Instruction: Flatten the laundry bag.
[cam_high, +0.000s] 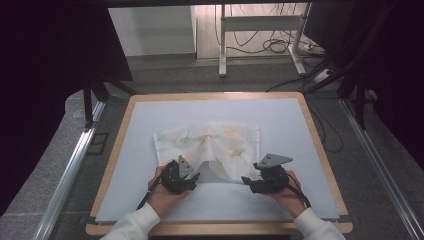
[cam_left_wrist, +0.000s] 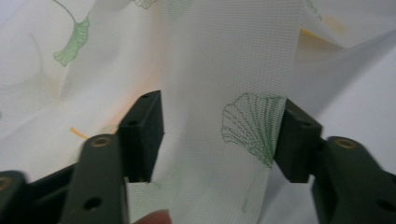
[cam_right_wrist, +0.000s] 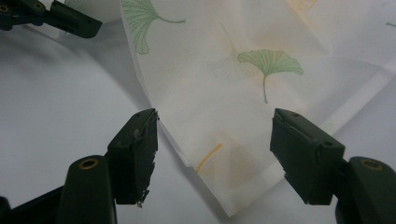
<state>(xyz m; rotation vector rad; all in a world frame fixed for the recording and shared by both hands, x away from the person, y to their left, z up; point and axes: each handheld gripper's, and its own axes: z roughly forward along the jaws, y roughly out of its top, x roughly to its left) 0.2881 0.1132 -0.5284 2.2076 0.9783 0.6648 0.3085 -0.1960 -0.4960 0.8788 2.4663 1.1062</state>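
Observation:
A thin white cloth printed with green and orange ginkgo leaves lies crumpled on the white mat. Its near edge is bunched into two flaps. My left gripper is at the cloth's near left flap. In the left gripper view its jaws stand on either side of a strip of cloth, without visibly pinching it. My right gripper is at the near right corner. Its jaws stand wide apart, with the cloth's corner lying between them. The left gripper also appears at the top left there.
The mat covers a wooden board with bare room in front of and around the cloth. Beyond the table are a grey floor, a white stand's legs and loose cables. Metal rails run along both sides.

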